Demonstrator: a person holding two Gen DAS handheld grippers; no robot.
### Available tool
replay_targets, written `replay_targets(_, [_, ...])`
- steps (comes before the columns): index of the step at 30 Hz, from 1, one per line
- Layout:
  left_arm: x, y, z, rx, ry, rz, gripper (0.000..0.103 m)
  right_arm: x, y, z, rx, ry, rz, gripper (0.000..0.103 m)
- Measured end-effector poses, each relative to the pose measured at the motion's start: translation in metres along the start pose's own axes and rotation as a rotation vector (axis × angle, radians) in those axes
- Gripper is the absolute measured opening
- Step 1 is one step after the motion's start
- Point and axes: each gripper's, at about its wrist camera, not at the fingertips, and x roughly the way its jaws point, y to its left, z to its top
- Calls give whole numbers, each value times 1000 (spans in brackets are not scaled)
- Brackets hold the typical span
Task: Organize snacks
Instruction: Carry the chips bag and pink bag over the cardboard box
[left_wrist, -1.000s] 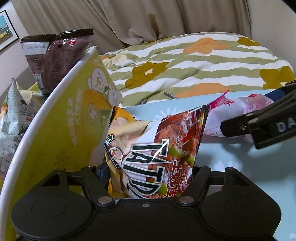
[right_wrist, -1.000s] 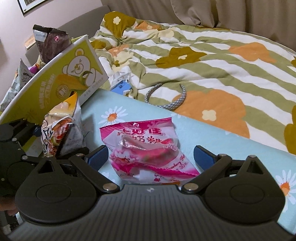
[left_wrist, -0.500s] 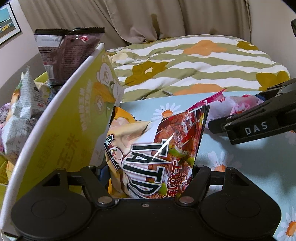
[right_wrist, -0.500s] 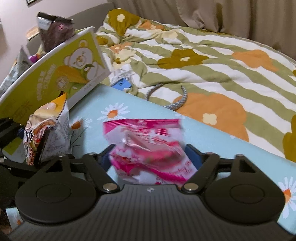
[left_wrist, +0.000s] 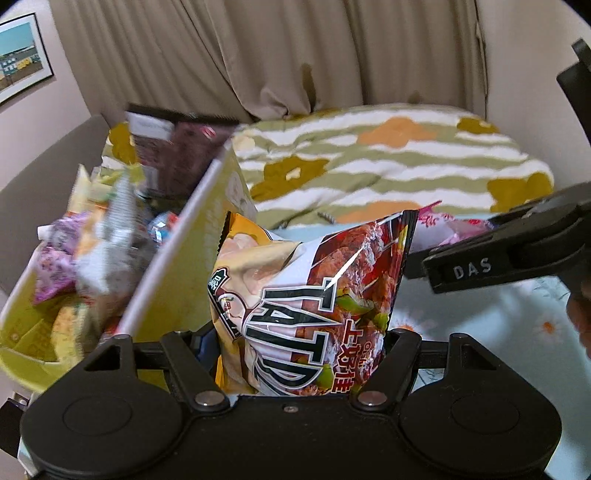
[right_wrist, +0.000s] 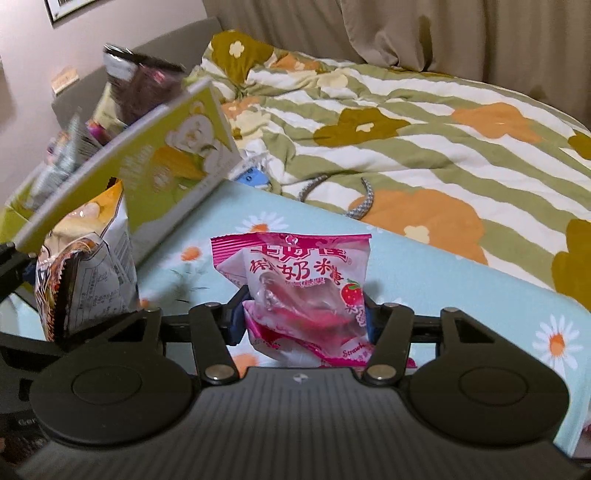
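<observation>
My left gripper (left_wrist: 295, 343) is shut on a red and yellow chip bag (left_wrist: 306, 288) and holds it upright beside the yellow snack box (left_wrist: 177, 280). The chip bag also shows in the right wrist view (right_wrist: 85, 273), at the left. My right gripper (right_wrist: 303, 321) is shut on a pink strawberry candy bag (right_wrist: 295, 280), lifted a little above the blue daisy tabletop (right_wrist: 424, 273). The right gripper's arm (left_wrist: 498, 254) crosses the right side of the left wrist view. The yellow box (right_wrist: 147, 166) holds several snack bags, a dark brown one (left_wrist: 181, 147) tallest.
Behind the table lies a bed with a green, white and orange flowered quilt (right_wrist: 406, 122). A grey headband (right_wrist: 354, 206) and a blue item (right_wrist: 251, 177) lie at the quilt's near edge. Beige curtains (left_wrist: 295, 55) hang behind.
My right gripper closed on the pink candy bag and lifted it off the table. My left gripper rose with the chip bag, so the inside of the box now shows.
</observation>
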Motion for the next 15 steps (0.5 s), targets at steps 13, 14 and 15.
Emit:
replay_targets(13, [-92, 82, -21, -81, -135, -62, 76, -94, 108, 3, 58, -134, -50, 71])
replay_targets(14, [-96, 92, -23, -85, -144, -65, 76, -99, 120, 3, 67, -143, -56, 71])
replay_targets(15, [-100, 102, -25, -89, -151, -67, 76, -103, 129, 4, 74, -150, -60, 71])
